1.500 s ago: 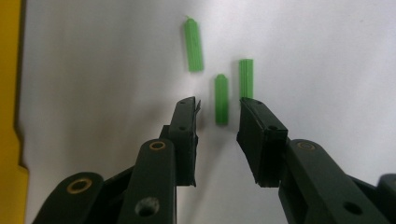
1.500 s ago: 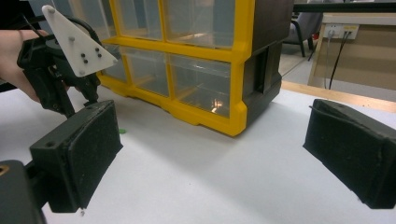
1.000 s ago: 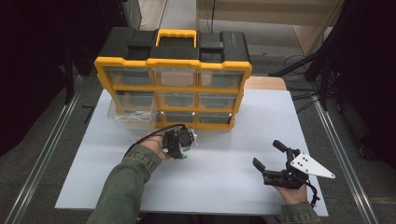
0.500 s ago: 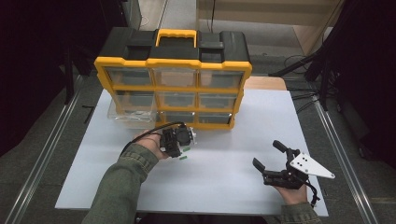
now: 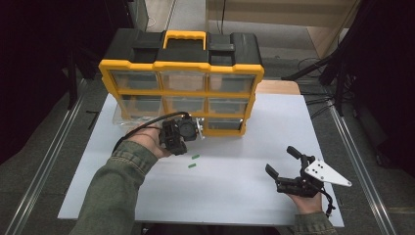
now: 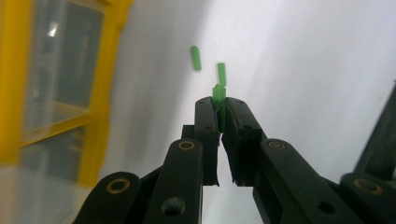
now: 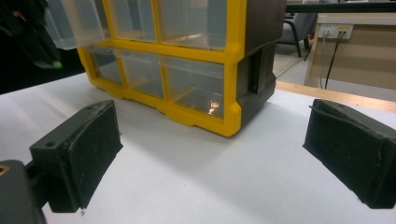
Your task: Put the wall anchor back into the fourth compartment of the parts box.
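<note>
While we pinch one small green peg (image 6: 219,100) in our left gripper (image 6: 218,109), close by the yellow drawer cabinet (image 5: 181,88), likely to drop it into a drawer, two more pegs (image 5: 194,161) lie loose on the white table (image 5: 254,147). Our right gripper (image 5: 284,169) waits wide open, empty. What the clear drawers hold we cannot tell.
</note>
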Demonstrator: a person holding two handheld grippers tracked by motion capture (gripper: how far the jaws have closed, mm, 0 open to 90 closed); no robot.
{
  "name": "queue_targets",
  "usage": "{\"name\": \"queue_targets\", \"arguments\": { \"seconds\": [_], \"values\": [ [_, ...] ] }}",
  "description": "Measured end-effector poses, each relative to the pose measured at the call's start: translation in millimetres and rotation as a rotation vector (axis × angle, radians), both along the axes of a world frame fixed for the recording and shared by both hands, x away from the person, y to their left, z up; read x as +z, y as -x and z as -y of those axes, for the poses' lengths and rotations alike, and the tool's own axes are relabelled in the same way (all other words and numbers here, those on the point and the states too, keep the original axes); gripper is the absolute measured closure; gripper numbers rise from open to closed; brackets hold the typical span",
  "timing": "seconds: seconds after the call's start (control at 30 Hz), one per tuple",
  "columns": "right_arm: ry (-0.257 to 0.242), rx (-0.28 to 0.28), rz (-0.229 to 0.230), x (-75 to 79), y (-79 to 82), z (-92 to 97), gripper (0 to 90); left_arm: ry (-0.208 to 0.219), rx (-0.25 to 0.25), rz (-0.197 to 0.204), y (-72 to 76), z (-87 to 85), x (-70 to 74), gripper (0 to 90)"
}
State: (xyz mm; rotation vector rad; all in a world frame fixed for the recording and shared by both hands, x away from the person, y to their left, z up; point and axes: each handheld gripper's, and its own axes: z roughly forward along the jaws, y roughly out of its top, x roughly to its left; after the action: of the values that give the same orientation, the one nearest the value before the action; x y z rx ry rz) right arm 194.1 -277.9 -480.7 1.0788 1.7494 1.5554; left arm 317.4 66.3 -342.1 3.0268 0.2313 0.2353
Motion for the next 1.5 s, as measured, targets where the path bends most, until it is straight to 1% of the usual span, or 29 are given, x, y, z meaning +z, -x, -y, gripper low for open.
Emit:
{"name": "queue_targets", "arguments": {
  "seconds": [0.03, 0.17, 0.23, 0.27, 0.3, 0.33, 0.37, 0.5, 0.57, 0.6, 0.63, 0.7, 0.73, 0.77, 0.8, 0.83, 0.87, 0.93, 1.13, 1.17, 1.2, 1.23, 1.27, 1.33, 1.37, 1.4, 1.43, 1.47, 1.5],
  "values": [
    [0.0, 0.0, 0.0, 0.0, 0.0, 0.0, 3.8, 0.0, 0.0, 0.0, 0.0, 0.0, 0.0, 84.0],
    [-0.004, -0.005, 0.0, 0.2, -0.9, 0.8, 3.9, 0.014, 0.009, 0.024, 2.6, -7.8, 21.0, 84.0],
    [0.004, -0.003, 0.004, 0.1, -1.8, 0.7, 3.9, 0.019, 0.024, 0.027, 2.4, -13.5, 29.3, 84.0],
    [0.003, -0.001, -0.004, -0.1, -1.5, -0.4, 3.8, 0.027, 0.035, 0.021, 1.5, -17.0, 33.0, 84.0],
    [0.005, 0.0, -0.005, -0.3, -1.6, -0.7, 3.9, 0.037, 0.054, 0.027, -1.9, -24.7, 40.9, 84.0],
    [0.005, 0.0, -0.005, -0.3, -1.6, -0.7, 3.9, 0.037, 0.054, 0.027, -1.9, -24.7, 40.9, 84.0],
    [0.007, 0.005, -0.007, -0.5, -1.6, -1.5, 3.9, 0.045, 0.079, 0.03, -6.0, -32.9, 49.4, 84.0],
    [0.016, 0.017, -0.011, -1.3, -2.2, -4.0, 3.9, 0.056, 0.124, 0.036, -13.5, -47.0, 65.4, 84.0],
    [0.019, 0.02, -0.013, -1.8, -3.0, -5.0, 3.9, 0.042, 0.124, 0.028, -18.0, -51.5, 71.9, 84.0],
    [0.021, 0.023, -0.014, -2.1, -3.5, -5.4, 3.8, 0.034, 0.126, 0.036, -20.4, -53.1, 74.5, 84.0],
    [0.021, 0.023, -0.014, -2.1, -3.5, -5.4, 3.8, 0.034, 0.126, 0.036, -20.4, -53.1, 74.5, 84.1],
    [0.027, 0.029, -0.021, -2.8, -3.8, -7.5, 3.8, 0.027, 0.145, 0.047, -29.2, -58.2, 79.6, 84.0],
    [0.027, 0.029, -0.021, -2.8, -3.8, -7.5, 3.8, 0.027, 0.145, 0.047, -29.2, -58.2, 79.6, 84.0],
    [0.029, 0.031, -0.019, -2.9, -3.8, -8.0, 3.8, 0.024, 0.149, 0.05, -32.6, -59.8, 81.2, 84.0],
    [0.028, 0.036, -0.02, -3.0, -3.5, -9.0, 3.8, 0.027, 0.165, 0.053, -39.1, -62.5, 82.9, 84.0],
    [0.028, 0.036, -0.02, -3.0, -3.5, -9.0, 3.8, 0.027, 0.165, 0.053, -39.1, -62.5, 82.9, 84.0],
    [0.028, 0.037, -0.023, -3.0, -3.1, -9.3, 3.8, 0.039, 0.176, 0.056, -45.0, -65.9, 85.2, 84.0],
    [0.027, 0.037, -0.019, -2.9, -3.4, -8.8, 3.8, 0.062, 0.192, 0.057, -50.1, -70.9, 88.3, 84.0],
    [0.029, 0.034, -0.014, -2.8, -4.4, -7.3, 3.8, 0.076, 0.22, 0.07, -55.8, -81.0, 91.3, 83.9],
    [0.026, 0.035, -0.02, -2.7, -3.9, -7.8, 3.8, 0.083, 0.229, 0.086, -56.8, -84.4, 92.0, 83.8],
    [0.028, 0.035, -0.02, -2.7, -3.8, -8.0, 3.8, 0.083, 0.229, 0.086, -56.8, -84.4, 92.0, 83.7],
    [0.028, 0.035, -0.02, -2.7, -3.8, -8.0, 3.8, 0.099, 0.235, 0.088, -57.0, -86.2, 91.9, 83.7],
    [0.033, 0.036, -0.017, -2.4, -3.4, -7.9, 3.8, 0.106, 0.236, 0.099, -57.2, -88.5, 90.8, 83.6],
    [0.033, 0.034, -0.014, -2.3, -3.4, -7.4, 3.8, 0.104, 0.238, 0.104, -57.0, -89.1, 90.3, 83.5],
    [0.03, 0.03, -0.016, -1.9, -3.3, -6.1, 3.8, 0.101, 0.244, 0.11, -56.9, -90.5, 89.8, 82.8],
    [0.027, 0.027, -0.017, -1.8, -3.2, -5.8, 3.8, 0.101, 0.244, 0.11, -56.9, -90.5, 89.8, 78.9],
    [0.028, 0.027, -0.017, -1.7, -3.2, -5.7, 3.8, 0.102, 0.259, 0.119, -56.5, -92.0, 89.8, 73.1],
    [0.028, 0.027, -0.017, -1.7, -3.2, -5.6, 3.8, 0.1, 0.265, 0.121, -56.3, -92.6, 90.1, 70.4],
    [0.029, 0.027, -0.017, -1.8, -3.3, -5.7, 3.8, 0.103, 0.267, 0.116, -55.6, -92.9, 90.2, 70.0]
  ]
}}
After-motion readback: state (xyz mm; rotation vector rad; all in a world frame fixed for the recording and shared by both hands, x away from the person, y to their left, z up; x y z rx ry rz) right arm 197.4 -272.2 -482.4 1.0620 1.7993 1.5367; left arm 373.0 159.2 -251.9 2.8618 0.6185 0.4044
